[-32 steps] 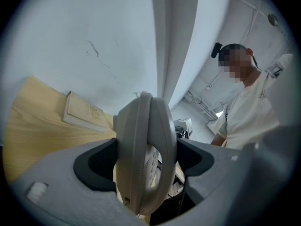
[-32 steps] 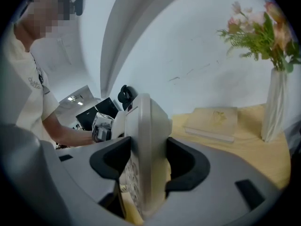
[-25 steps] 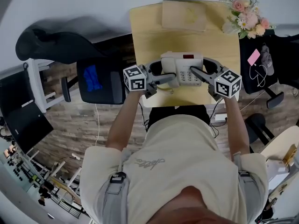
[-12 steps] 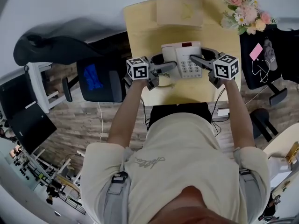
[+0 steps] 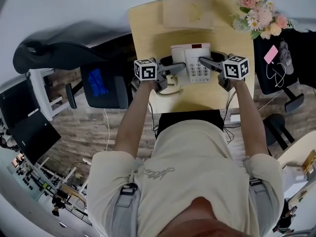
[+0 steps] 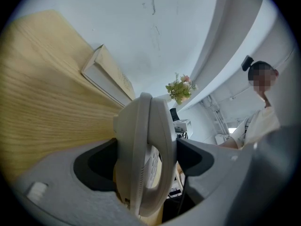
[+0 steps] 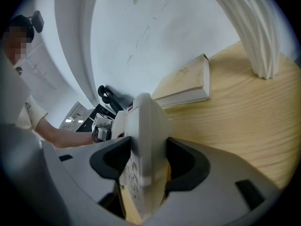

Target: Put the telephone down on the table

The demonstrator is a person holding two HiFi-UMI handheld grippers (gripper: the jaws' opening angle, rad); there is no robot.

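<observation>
Nearest us, a pale curled cord (image 5: 170, 90) lies on the light wooden table (image 5: 148, 28), by its near edge. Just beyond it, the left gripper (image 5: 174, 71) and the right gripper (image 5: 203, 62) each clamp one side of the white push-button desk telephone (image 5: 196, 65). The left jaws are on the handset edge and the right jaws on the keypad edge. The telephone sits mid-table; we cannot tell whether its base touches the top. Further back is a flat tan book (image 5: 188, 11), with a pink-and-white flower bunch (image 5: 259, 11) at the far right corner.
</observation>
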